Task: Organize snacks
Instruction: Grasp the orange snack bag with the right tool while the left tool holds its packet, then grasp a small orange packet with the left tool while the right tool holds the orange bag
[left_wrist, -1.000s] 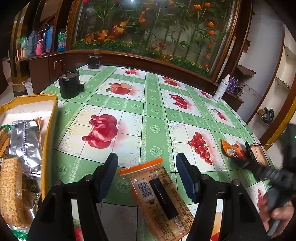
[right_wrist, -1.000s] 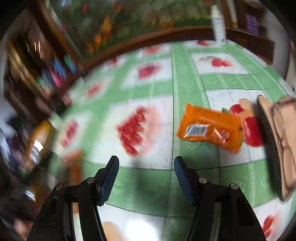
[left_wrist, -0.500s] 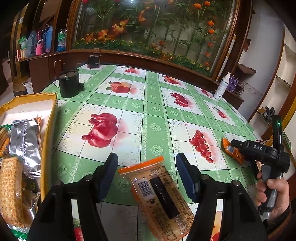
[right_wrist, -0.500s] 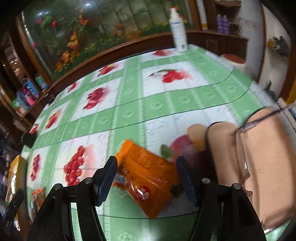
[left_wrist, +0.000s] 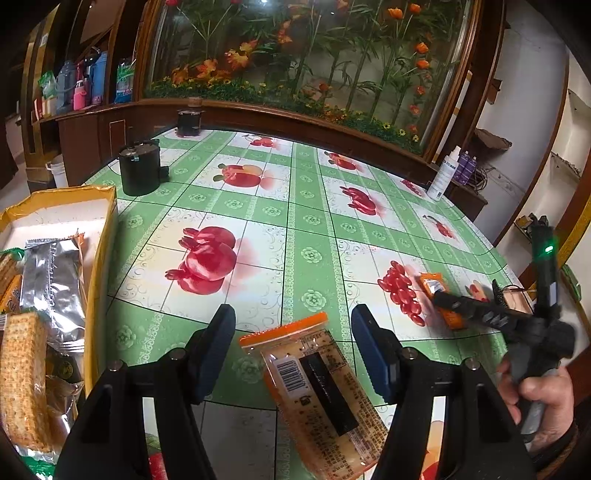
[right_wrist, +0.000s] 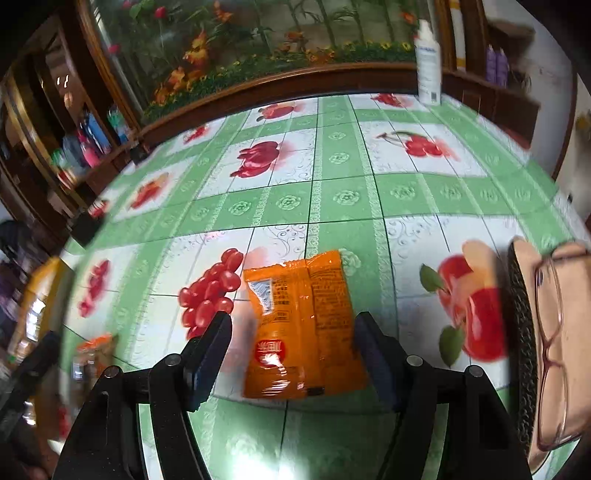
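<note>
We saw the left hand-held gripper (left_wrist: 293, 349) held over the counter (left_wrist: 258, 206), its jaws standing apart around the orange-topped end of a clear rice-cracker packet (left_wrist: 317, 398) that lay flat on the green, fruit-printed oilcloth; neither pad touched the wrapper. Left of that packet stood a yellow cardboard box (left_wrist: 101, 258) already holding a silver foil pack (left_wrist: 51, 284) and a sleeve of square crackers (left_wrist: 22, 380). Well right of the packet, a person's hand (left_wrist: 543, 398) gripped the right hand-held gripper (right_wrist: 293, 354), which pointed down at an orange snack packet (right_wrist: 299, 325). That packet lay on the counter just beside a printed cluster of red berries, barcode side up. The right jaws had just been opening and stood wide on either side of the orange packet, with a gap showing between each pad and the wrapper. Further right of the orange packet, at the counter's edge, we saw eyeglasses (right_wrist: 550, 350) resting on a tan case (right_wrist: 576, 314). A black canister (left_wrist: 140, 170) and a white spray bottle (left_wrist: 445, 173) stood far beyond the cracker packet.
</note>
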